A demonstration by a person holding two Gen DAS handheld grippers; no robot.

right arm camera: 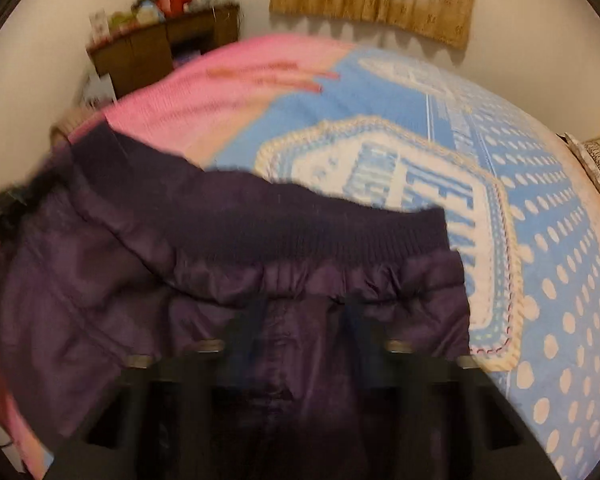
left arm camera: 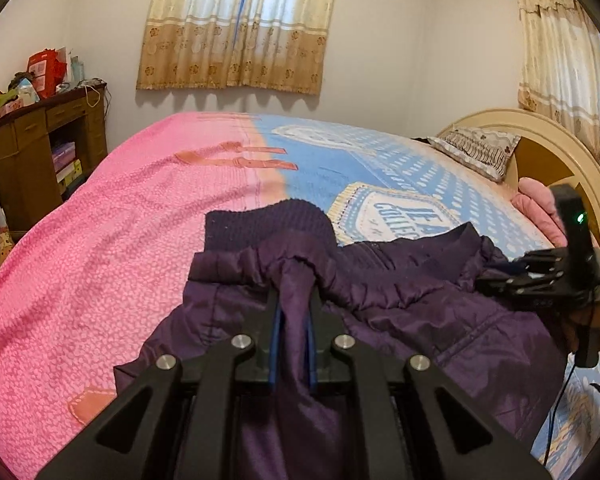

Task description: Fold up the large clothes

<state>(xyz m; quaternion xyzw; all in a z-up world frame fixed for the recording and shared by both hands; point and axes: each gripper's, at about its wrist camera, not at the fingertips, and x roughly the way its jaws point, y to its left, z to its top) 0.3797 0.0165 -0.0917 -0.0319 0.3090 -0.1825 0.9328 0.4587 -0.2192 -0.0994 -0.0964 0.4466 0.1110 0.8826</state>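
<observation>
A dark purple jacket (left arm camera: 400, 312) with a ribbed knit hem (left arm camera: 260, 220) lies on the bed. My left gripper (left arm camera: 294, 300) is shut on a fold of the jacket just below the hem. In the left wrist view my right gripper (left arm camera: 500, 276) sits at the jacket's right side, its tips in the fabric. In the blurred right wrist view the jacket (right arm camera: 140, 280) and its ribbed hem (right arm camera: 300, 224) fill the lower frame, and my right gripper (right arm camera: 306, 312) is shut on the fabric below the hem.
The bed has a pink (left arm camera: 100, 240) and blue (left arm camera: 380, 160) cover. A pillow (left arm camera: 472, 148) and a round wooden headboard (left arm camera: 540, 136) are at the right. A brown desk (left arm camera: 32, 140) with clutter stands at the left wall. Curtains (left arm camera: 236, 24) hang behind.
</observation>
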